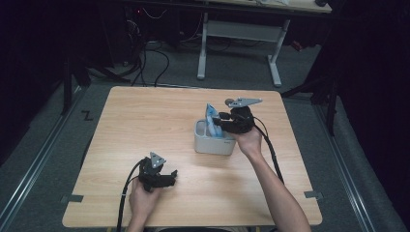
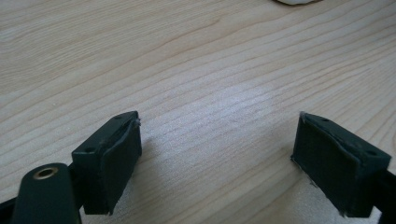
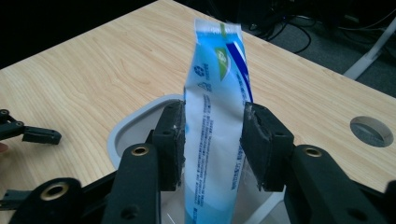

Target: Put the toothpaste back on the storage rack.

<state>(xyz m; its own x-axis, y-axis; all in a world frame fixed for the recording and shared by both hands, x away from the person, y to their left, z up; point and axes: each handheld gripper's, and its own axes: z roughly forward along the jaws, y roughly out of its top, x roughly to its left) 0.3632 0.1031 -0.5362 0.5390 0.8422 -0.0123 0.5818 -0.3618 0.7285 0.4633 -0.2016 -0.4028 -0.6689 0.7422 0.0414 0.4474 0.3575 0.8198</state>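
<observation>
Left tool [image 1: 167,178] low on the near-left part of the desk [image 1: 145,116], in the person's left hand [image 1: 141,199]. Jaws spread wide, released; bare wood grain between its pads [image 2: 112,161], nothing gripped.

Right tool [image 1: 218,117] at the grey tub [image 1: 212,143], which sits right of the desk's centre, well apart from the left tool. Right hand [image 1: 249,141] holds it from the near-right side, tips pointing toward the tub.

Blue-and-white pouch [image 3: 212,121] stands upright in the tub, its top rising above the rim, directly between the right tool's jaws. Left pad [image 3: 173,140] lies at the pouch's edge, right pad [image 3: 257,144] just beside the other edge; jaws part-open, pouch not squeezed. Pouch top blurred in the right gripper view.
</observation>
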